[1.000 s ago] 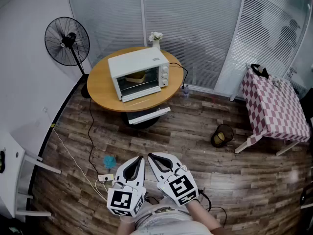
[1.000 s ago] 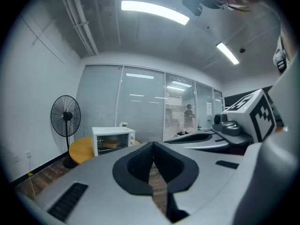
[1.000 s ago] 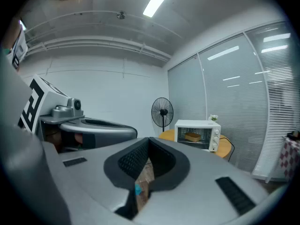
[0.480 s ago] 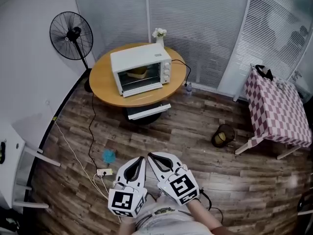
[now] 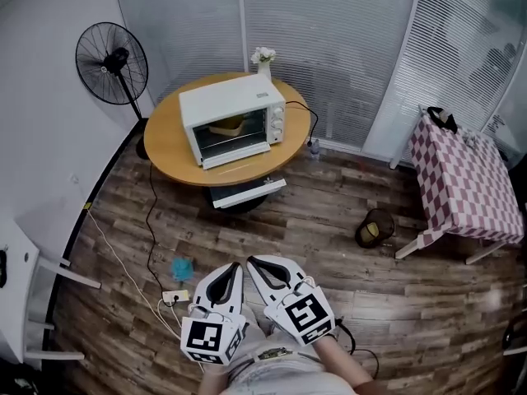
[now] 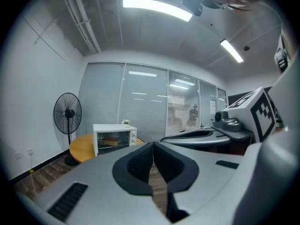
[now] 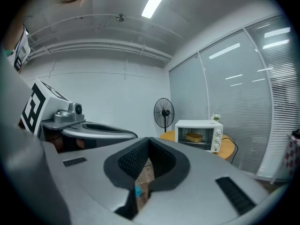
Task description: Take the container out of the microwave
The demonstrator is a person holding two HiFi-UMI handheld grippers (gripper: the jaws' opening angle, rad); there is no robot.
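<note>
A white microwave (image 5: pixel 232 120) stands on a round wooden table (image 5: pixel 173 151) at the far side of the room; its glass door is closed. Behind the glass sits a yellowish container (image 5: pixel 227 125), also seen as the container (image 6: pixel 111 140) and the container (image 7: pixel 193 136). My left gripper (image 5: pixel 237 267) and right gripper (image 5: pixel 254 263) hang side by side close to my body, far from the table. Both are shut with nothing between the jaws. The microwave (image 6: pixel 114 138) lies ahead left of the left gripper (image 6: pixel 153 146); the microwave (image 7: pixel 198 134) lies ahead right of the right gripper (image 7: pixel 148 142).
A black standing fan (image 5: pixel 111 62) is left of the table. A power strip (image 5: pixel 178 298) with its cable and a small blue object (image 5: pixel 182 268) lie on the wood floor. A chequered-cloth table (image 5: pixel 466 185) stands at right, a small bin (image 5: pixel 373 228) beside it. A white chair (image 5: pixel 20 295) is at left.
The view has shifted slightly, so the table and microwave sit a little further left than half a second ago. Both grippers stay shut in the same place.
</note>
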